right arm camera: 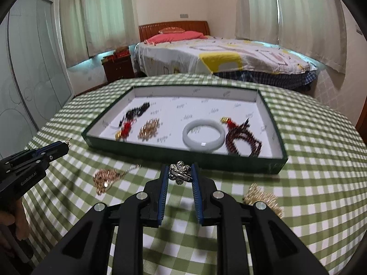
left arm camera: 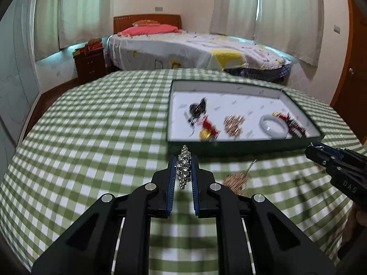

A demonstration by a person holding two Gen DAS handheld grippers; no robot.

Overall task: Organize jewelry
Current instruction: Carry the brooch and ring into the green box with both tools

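Observation:
A dark green tray with a white lining lies on the checked table. It holds a white bangle, dark red beads, a rose-gold piece and black and red pieces. My left gripper is shut on a silver rhinestone piece, above the cloth just short of the tray. My right gripper is shut on a silver flower brooch, also in front of the tray.
A rose-gold chain piece lies on the green checked cloth between the grippers. A gold piece lies by the right fingers. The right gripper shows in the left view. A bed stands beyond the table.

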